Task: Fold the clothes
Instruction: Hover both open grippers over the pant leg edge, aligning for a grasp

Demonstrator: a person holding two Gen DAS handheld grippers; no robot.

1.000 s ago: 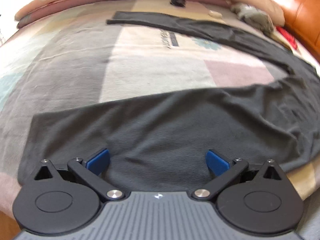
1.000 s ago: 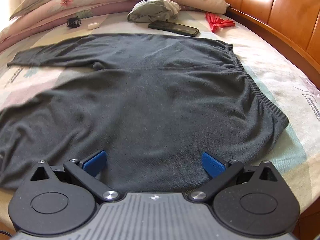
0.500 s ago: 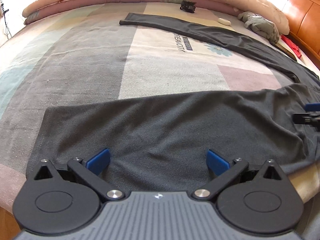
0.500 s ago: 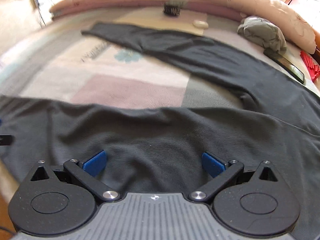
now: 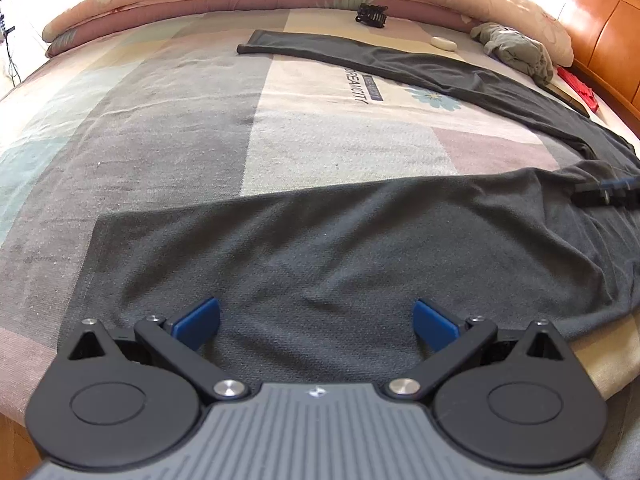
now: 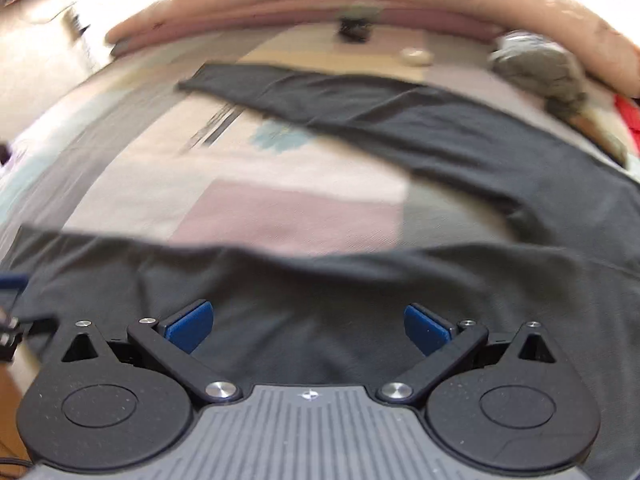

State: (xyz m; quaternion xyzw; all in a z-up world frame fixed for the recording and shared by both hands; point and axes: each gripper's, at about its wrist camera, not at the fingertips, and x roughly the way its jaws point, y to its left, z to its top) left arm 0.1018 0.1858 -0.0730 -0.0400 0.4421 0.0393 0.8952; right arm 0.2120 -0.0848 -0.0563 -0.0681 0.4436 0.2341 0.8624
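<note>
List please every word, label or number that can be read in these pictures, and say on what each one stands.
"DREAMCITY": printed on the bed sheet, beside the far leg of the dark grey trousers.
A small label next to that word: too small to read.
In the right wrist view the same print is blurred and unreadable.
No other text shows.

Charcoal-grey trousers (image 5: 360, 248) lie on a pastel patchwork bedsheet (image 5: 168, 120); blue-padded black claws.
</note>
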